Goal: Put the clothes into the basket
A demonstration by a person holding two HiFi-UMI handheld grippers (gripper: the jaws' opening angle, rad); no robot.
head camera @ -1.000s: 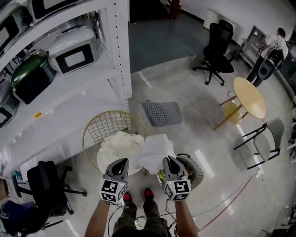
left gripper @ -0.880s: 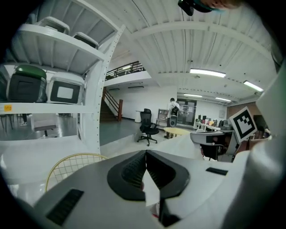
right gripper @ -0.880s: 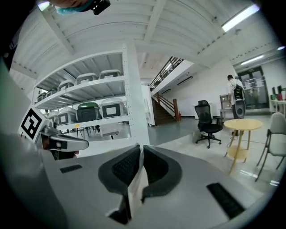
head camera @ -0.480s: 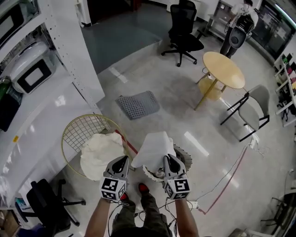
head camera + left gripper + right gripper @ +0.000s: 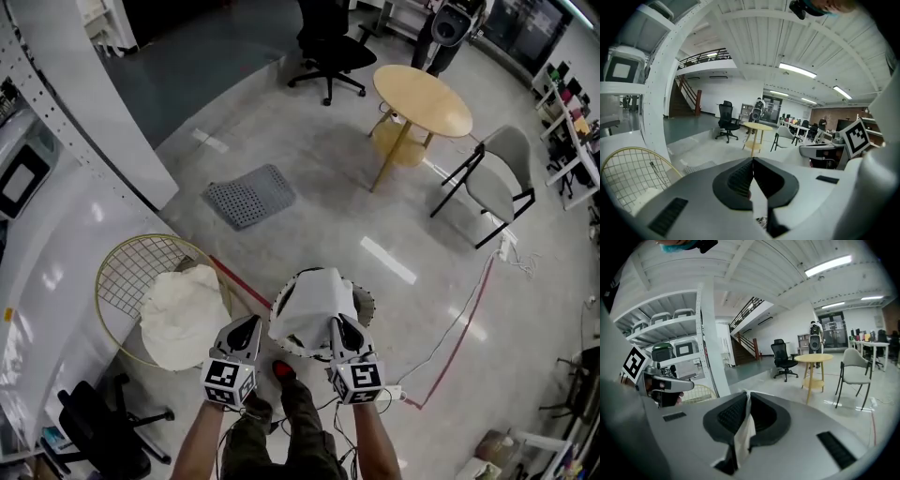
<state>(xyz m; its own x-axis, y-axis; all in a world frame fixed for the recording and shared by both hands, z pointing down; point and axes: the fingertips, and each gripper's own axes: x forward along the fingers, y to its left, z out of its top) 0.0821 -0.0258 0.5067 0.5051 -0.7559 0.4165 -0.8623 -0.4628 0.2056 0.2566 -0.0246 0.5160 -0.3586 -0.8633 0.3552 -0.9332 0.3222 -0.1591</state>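
Right gripper (image 5: 337, 324) clamps the white cloth (image 5: 314, 295) over a round basket (image 5: 367, 306); left gripper (image 5: 251, 325) beside it is closed.

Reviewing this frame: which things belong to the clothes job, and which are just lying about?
Job: white garment, pinched in the right gripper; round basket beneath it; wire basket holding a cream cloth.
Lying about: grey mat, round table, grey chair, black office chair.

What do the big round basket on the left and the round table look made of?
Basket: thin wire, pale yellow coating, shown by its open grid. Table: probably light wood or wood veneer, smooth pale tan top with matching legs.
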